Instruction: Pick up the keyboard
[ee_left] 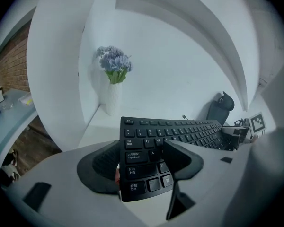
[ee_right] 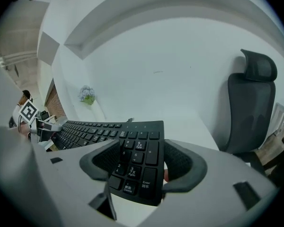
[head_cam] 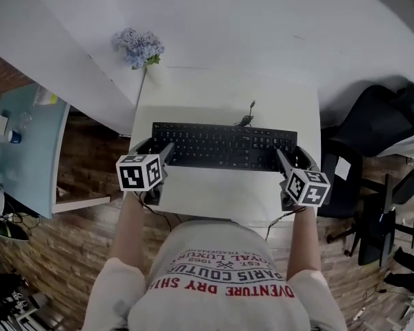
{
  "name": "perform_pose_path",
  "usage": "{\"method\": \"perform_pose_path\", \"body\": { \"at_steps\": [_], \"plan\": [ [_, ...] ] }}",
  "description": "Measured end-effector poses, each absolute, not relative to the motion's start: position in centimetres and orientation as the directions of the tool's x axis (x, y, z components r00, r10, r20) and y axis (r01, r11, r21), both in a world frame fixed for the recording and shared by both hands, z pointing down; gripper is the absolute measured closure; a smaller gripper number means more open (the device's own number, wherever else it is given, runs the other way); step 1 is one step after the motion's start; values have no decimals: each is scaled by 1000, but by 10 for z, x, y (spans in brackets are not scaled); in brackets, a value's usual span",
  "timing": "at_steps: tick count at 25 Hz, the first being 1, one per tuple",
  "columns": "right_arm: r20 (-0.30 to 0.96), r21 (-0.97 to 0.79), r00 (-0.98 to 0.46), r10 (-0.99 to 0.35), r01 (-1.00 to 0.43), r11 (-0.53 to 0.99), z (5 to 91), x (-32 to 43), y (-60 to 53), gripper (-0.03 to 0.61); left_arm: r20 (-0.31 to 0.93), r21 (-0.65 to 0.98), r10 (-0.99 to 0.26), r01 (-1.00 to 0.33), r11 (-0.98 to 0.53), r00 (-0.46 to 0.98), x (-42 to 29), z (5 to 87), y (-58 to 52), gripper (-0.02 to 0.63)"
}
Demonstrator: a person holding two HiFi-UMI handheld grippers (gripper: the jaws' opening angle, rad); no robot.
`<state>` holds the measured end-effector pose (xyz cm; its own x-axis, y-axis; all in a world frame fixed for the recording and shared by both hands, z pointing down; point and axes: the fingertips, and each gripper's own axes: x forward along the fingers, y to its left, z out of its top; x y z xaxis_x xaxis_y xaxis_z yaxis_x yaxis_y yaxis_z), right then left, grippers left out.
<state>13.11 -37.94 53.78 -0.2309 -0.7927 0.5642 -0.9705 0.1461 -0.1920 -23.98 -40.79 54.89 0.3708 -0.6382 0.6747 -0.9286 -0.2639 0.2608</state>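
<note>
A black keyboard [head_cam: 224,145] lies across the middle of a small white table [head_cam: 221,195]. My left gripper [head_cam: 159,152] is shut on its left end, the jaws pinching the key face and underside near the Caps Lock key [ee_left: 136,156]. At the number-pad end my right gripper [head_cam: 287,158] is shut on it in the same way. In the left gripper view the keyboard [ee_left: 180,132] runs away to the right from the left gripper [ee_left: 142,159]. The right gripper view shows the keyboard [ee_right: 94,129] running off to the left from the right gripper [ee_right: 141,162]. Whether the keyboard is off the table I cannot tell.
The keyboard's cable [head_cam: 247,116] leads off its far edge. A white vase of blue flowers [head_cam: 139,47] stands at the table's far left corner. A black office chair [head_cam: 379,119] is to the right, and a pale blue desk [head_cam: 27,143] to the left. A white wall is behind the table.
</note>
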Motion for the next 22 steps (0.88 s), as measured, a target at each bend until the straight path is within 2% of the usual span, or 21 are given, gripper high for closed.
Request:
{"method": "perform_pose_path", "body": {
  "at_steps": [11,22],
  "plan": [
    [408,-139,-218,-886,-975,175,451,129,-417,296,531,216,-763,-929,-300,370,-243,462,-448,324],
    [296,-67,-206,-933,-979,194,375,125,-442,296,420,211,-823,-923,-321,382,-245,397,-473,324]
  ]
}}
